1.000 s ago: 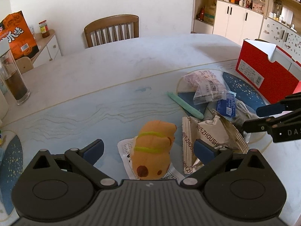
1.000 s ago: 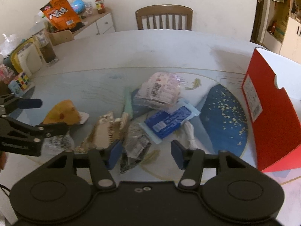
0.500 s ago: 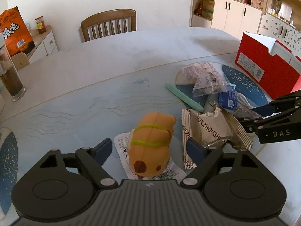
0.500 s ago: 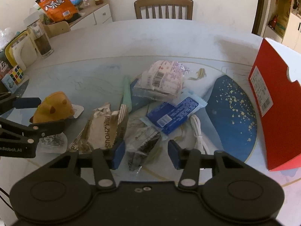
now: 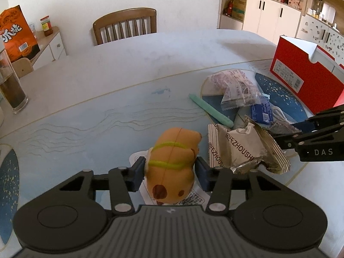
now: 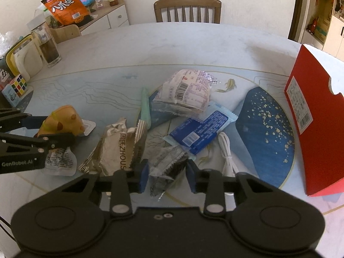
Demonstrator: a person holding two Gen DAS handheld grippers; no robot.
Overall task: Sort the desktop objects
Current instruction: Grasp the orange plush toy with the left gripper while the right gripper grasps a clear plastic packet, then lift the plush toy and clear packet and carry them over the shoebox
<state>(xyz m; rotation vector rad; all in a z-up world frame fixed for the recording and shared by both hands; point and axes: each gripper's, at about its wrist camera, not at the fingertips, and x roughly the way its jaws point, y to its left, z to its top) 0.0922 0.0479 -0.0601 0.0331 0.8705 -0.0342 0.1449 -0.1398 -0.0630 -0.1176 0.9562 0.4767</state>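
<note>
My left gripper [image 5: 169, 172] is shut on an orange squishy animal toy [image 5: 174, 163] that sits over a white wrapper [image 5: 193, 197]; the toy also shows in the right wrist view [image 6: 62, 122]. My right gripper [image 6: 167, 175] has its jaws close around a clear, dark-filled snack packet [image 6: 165, 169] on the table, pads at or near its sides. A crumpled silver wrapper [image 6: 116, 148] lies between the grippers. A blue packet [image 6: 200, 131], a pink-white snack bag [image 6: 185, 92], a green stick [image 6: 145, 105] and a white cable [image 6: 225, 152] lie nearby.
A red open box [image 6: 316, 118] stands at the right. A glass of dark drink [image 6: 48, 47], a Rubik's cube [image 6: 18, 86] and an orange snack bag [image 6: 64, 4] are at the far left. A wooden chair [image 6: 187, 8] is behind the table.
My left gripper moved in and closed on the orange toy. My right gripper came down over the dark snack packet and narrowed its jaws around it.
</note>
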